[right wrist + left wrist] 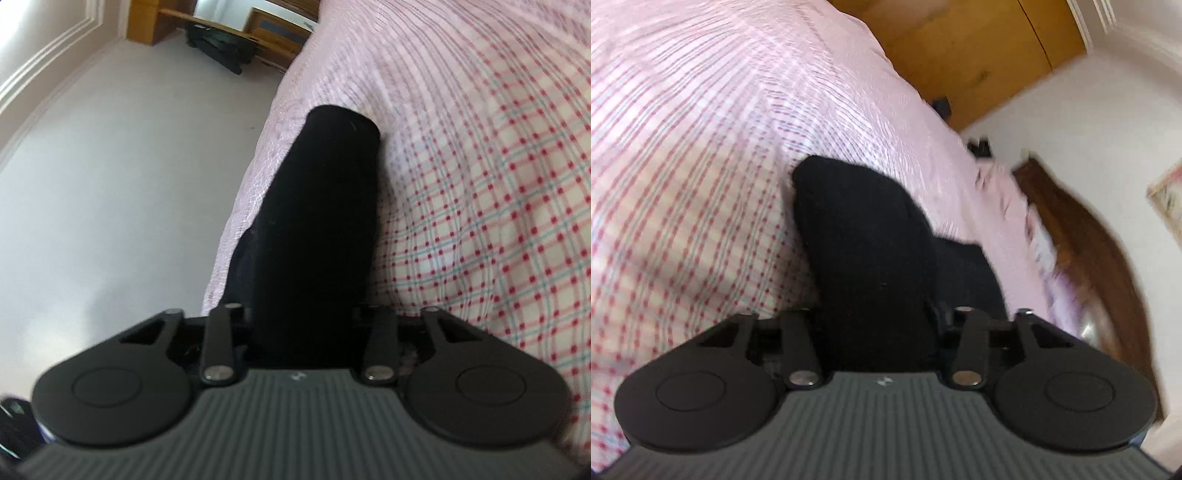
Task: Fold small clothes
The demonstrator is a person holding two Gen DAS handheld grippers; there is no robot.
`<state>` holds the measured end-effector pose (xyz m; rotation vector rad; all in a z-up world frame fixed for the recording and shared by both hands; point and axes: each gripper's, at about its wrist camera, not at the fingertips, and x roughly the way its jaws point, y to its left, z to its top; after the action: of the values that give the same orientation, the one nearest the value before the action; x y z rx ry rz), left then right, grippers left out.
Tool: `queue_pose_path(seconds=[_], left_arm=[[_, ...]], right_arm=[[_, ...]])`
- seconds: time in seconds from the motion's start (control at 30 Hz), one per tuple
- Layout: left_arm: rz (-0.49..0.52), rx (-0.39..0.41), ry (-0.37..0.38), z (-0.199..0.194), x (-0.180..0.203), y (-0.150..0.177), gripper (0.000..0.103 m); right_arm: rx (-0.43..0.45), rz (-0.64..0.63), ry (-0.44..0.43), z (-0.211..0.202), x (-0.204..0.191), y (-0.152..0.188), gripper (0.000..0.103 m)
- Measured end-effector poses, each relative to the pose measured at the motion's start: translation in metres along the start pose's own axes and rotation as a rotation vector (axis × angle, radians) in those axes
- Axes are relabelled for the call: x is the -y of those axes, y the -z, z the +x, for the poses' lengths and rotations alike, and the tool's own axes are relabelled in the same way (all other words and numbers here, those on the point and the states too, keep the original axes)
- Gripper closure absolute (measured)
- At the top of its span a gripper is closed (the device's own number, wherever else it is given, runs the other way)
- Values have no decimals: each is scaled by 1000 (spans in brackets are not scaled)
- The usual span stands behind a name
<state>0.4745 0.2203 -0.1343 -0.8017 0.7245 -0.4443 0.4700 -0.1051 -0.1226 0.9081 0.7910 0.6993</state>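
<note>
While both views are blurry, each one shows a black garment [864,236] running out from between the fingers over the checked bed [683,184], so the left tool [879,325] and the right tool [306,325] each look clamped on dark cloth, probably the same small piece. Whether any fold is in yet I can't tell. My guess is it's early to midway, with the folding and laying flat left.

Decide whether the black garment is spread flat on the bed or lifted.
Lifted: the black garment hangs from the left gripper, its far end against the checked bed cover. Whether it is folded: cannot tell.
</note>
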Motion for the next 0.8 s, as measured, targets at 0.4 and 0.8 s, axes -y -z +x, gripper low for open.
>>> queue_pose_path(seconds=[0.4,0.8], left_arm=[[178,132,90,-43,107,19,67],[304,146,180,-32,220,69,67]], right_arm=[[143,-134,-100,-77,-58,-4,69],[215,-316,-70,-200,-96,-22,69]])
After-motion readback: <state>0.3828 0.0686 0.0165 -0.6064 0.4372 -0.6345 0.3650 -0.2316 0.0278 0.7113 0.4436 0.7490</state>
